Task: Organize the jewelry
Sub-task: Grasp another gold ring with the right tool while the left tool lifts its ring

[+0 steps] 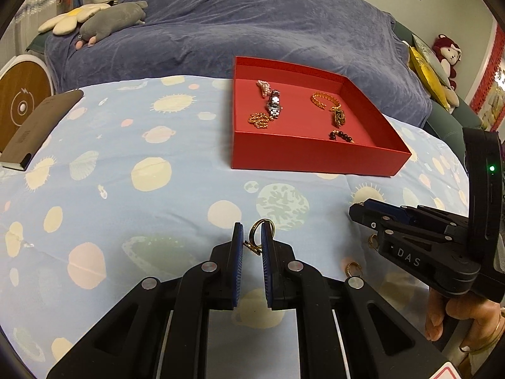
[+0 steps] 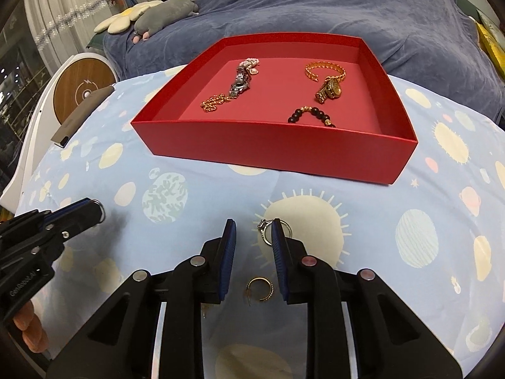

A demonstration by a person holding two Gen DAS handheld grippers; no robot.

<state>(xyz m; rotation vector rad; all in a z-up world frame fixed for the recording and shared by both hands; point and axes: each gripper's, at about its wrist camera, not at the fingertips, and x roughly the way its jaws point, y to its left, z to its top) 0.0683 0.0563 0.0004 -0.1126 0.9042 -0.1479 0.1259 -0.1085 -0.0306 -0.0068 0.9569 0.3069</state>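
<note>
The left tongs point(image 1: 252, 232) were clenched on a gold ring point(image 1: 261, 229) with a fine chain hanging from it, lifted over the near edge of the desk point(image 1: 126, 189), which wore a pale blue planet-print cloth. The right tongs point(image 2: 255, 225) stood released: a silver ring with a stone point(image 2: 266, 232) rested on the cloth against the right pad, apart from the left pad. A small gold hoop point(image 2: 260, 289) lay on the cloth nearer the camera, between the fingers. A hand point(image 1: 457, 315) gripped the right tool's handle.

A brown notebook point(image 1: 38, 126) lay at the desk's left edge. At the far edge sat a red tray point(image 2: 274, 151) holding a pearl bracelet point(image 2: 249, 63), a silver watch point(image 2: 240, 83), a gold chain point(image 2: 214, 102), a gold bangle point(image 2: 325, 71), a gold watch point(image 2: 329, 91) and a dark bead bracelet point(image 2: 311, 115).
</note>
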